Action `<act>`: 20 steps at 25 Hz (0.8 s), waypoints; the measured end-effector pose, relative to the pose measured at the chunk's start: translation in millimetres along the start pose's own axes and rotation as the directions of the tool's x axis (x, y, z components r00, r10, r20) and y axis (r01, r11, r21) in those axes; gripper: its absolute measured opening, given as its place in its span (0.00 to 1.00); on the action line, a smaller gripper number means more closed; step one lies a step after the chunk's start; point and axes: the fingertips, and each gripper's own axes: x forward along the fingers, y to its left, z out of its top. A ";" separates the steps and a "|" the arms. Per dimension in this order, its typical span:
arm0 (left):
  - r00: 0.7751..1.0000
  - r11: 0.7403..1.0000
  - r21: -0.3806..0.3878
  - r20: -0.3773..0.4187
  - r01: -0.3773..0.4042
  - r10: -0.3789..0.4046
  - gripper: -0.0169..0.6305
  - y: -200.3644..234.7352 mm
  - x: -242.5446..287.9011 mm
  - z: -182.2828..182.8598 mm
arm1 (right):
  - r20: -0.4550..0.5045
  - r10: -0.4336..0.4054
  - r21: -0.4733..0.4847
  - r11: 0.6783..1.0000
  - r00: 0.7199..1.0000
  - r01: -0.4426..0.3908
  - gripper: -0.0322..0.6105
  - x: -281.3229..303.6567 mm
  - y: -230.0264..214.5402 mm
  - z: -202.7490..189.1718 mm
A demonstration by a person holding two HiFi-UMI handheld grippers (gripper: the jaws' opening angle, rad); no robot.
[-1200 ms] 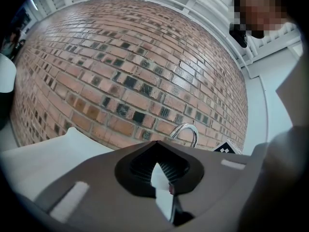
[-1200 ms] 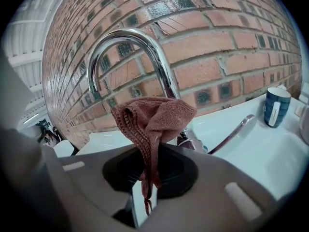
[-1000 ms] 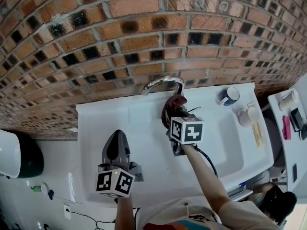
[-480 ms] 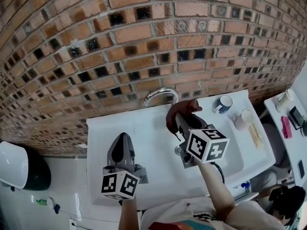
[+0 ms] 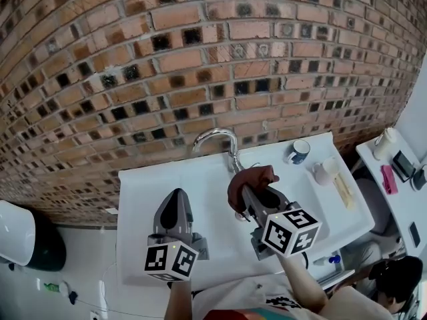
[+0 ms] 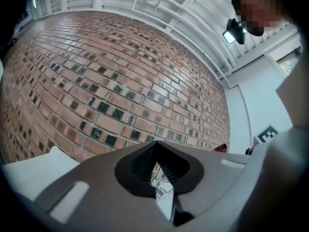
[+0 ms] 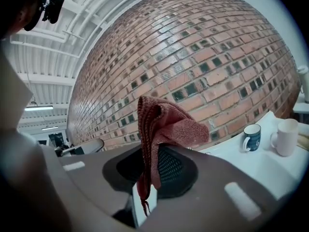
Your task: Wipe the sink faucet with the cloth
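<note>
A chrome curved faucet rises at the back rim of the white sink, against the brick wall. My right gripper is shut on a dark red knitted cloth, just in front of and slightly right of the faucet's base; whether the cloth touches the faucet I cannot tell. In the right gripper view the cloth stands folded up between the jaws. My left gripper hovers over the basin's left half, jaws shut with nothing between them.
A dark blue mug and a white cup stand on the sink's right ledge, also the mug and cup in the right gripper view. A side table with small items lies far right. A white rounded fixture sits left.
The right gripper with the cloth has come back from the faucet's spout, toward me and lower. The head view has tilted up. The left gripper has stayed in place.
</note>
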 end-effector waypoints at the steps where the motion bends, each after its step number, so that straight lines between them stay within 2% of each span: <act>1: 1.000 1.000 0.000 0.000 0.002 -0.002 0.03 -1.2 -0.6 -0.4 | -0.001 0.003 -0.012 1.000 1.000 -0.003 0.12 -0.3 1.4 -0.4; 12: 1.000 1.000 0.026 -0.001 0.016 -0.016 0.03 -5.9 6.1 4.1 | 0.011 0.003 -0.028 1.000 1.000 -0.003 0.12 4.4 0.6 9.3; 20: 1.000 1.000 0.018 -0.015 0.018 -0.018 0.03 -4.3 8.3 -6.5 | 0.022 0.015 -0.024 1.000 1.000 -0.014 0.12 3.5 2.0 10.4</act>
